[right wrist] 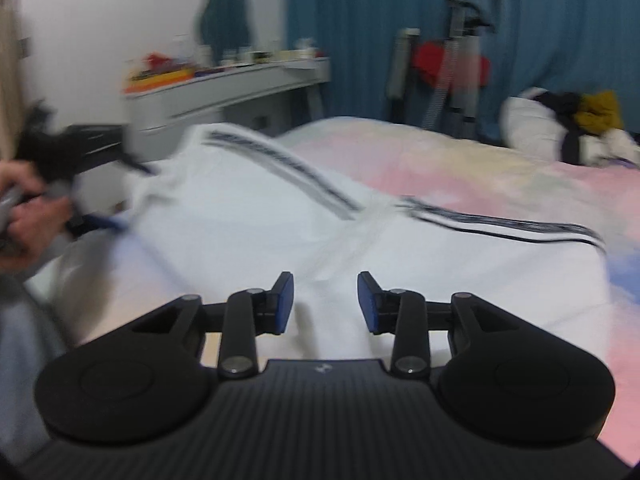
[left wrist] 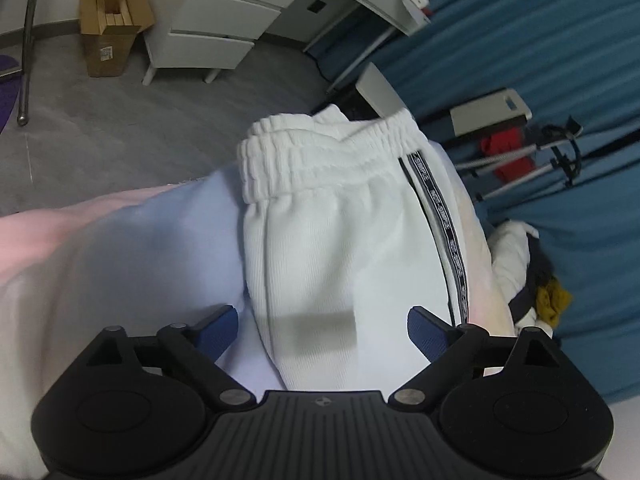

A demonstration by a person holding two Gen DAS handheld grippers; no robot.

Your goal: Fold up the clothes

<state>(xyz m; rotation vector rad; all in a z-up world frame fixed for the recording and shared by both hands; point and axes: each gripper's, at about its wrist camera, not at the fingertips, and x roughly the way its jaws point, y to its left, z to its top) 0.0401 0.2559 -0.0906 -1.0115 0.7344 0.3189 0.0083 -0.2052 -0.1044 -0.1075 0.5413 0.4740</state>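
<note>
White sweatpants [left wrist: 340,240] with a ribbed elastic waistband [left wrist: 312,148] and a black-and-white side stripe [left wrist: 440,232] lie on the pastel bed cover [left wrist: 120,248]. My left gripper [left wrist: 322,328] is open, its blue pads on either side of the fabric just above it. In the right wrist view the same pants [right wrist: 260,216] spread across the bed, blurred. My right gripper [right wrist: 326,304] is open and empty over the near fabric. The left gripper [right wrist: 92,148], held by a hand, shows at the far left by the waistband end.
A pile of other clothes [right wrist: 572,124] sits at the far bed corner. A white desk with drawers [left wrist: 208,32], a cardboard box [left wrist: 112,36] and a metal pole [left wrist: 28,40] stand on the grey floor. Blue curtains [right wrist: 400,20] and a stand with a red cloth [right wrist: 444,60] lie behind.
</note>
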